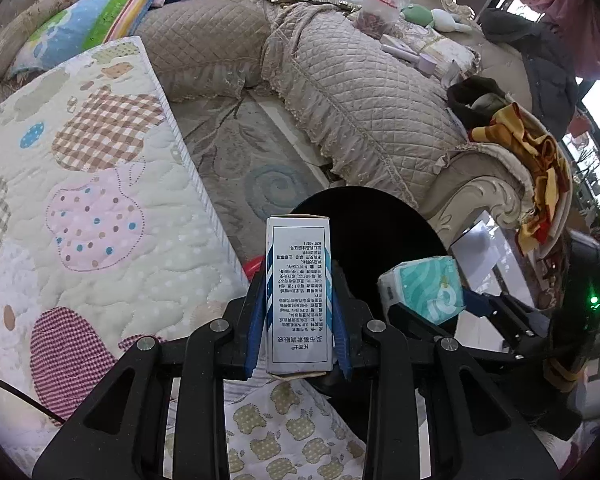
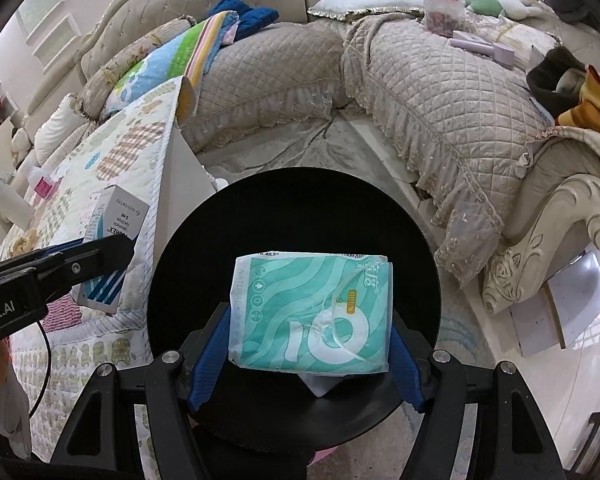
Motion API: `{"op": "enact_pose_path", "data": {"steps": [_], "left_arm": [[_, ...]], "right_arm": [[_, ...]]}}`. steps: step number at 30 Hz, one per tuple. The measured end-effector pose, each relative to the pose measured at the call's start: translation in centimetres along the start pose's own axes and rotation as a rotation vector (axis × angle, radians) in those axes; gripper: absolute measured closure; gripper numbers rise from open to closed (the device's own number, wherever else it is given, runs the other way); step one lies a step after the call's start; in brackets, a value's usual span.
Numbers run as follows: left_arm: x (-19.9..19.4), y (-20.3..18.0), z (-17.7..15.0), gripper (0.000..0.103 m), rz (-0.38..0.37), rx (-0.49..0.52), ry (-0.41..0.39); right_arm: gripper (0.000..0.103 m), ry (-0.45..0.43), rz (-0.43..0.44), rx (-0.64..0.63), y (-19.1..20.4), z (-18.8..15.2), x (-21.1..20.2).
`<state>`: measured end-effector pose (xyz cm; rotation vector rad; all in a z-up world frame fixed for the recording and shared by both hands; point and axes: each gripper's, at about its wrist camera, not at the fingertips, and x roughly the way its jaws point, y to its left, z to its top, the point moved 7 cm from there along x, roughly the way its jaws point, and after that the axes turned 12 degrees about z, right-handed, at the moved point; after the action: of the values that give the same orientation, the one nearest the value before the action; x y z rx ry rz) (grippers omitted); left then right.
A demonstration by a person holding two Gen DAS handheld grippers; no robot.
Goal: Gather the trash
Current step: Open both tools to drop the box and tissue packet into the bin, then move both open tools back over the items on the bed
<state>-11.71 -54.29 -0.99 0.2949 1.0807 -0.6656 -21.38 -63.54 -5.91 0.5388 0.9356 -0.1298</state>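
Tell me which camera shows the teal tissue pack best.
Right wrist view: the teal-and-white plastic tissue pack fills the centre, held face-on over the black bin. The left wrist view shows only one angled corner of it.

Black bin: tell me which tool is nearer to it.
Right. The right tool holds the tissue pack directly over the black bin; the left tool, gripping the medicine box, sits beside its rim.

A home living room: quilted sofa (image 1: 364, 92), rug (image 1: 236, 152).
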Motion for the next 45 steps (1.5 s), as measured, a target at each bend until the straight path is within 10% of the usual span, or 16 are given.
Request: {"op": "enact_pose_path", "data": {"steps": [14,45], "left_arm": [[-1.0,1.4,-0.3,0.06,-0.059,-0.049,0.006],[-9.5,20.4,-8.8,0.06,0.254,-0.302,-0.042]], "right_arm": [[0.027,0.012,-0.003,0.026,0.0,-0.2,0.3],[0.027,0.061,0.177,-0.22,17.9,-0.3,4.2]]}}
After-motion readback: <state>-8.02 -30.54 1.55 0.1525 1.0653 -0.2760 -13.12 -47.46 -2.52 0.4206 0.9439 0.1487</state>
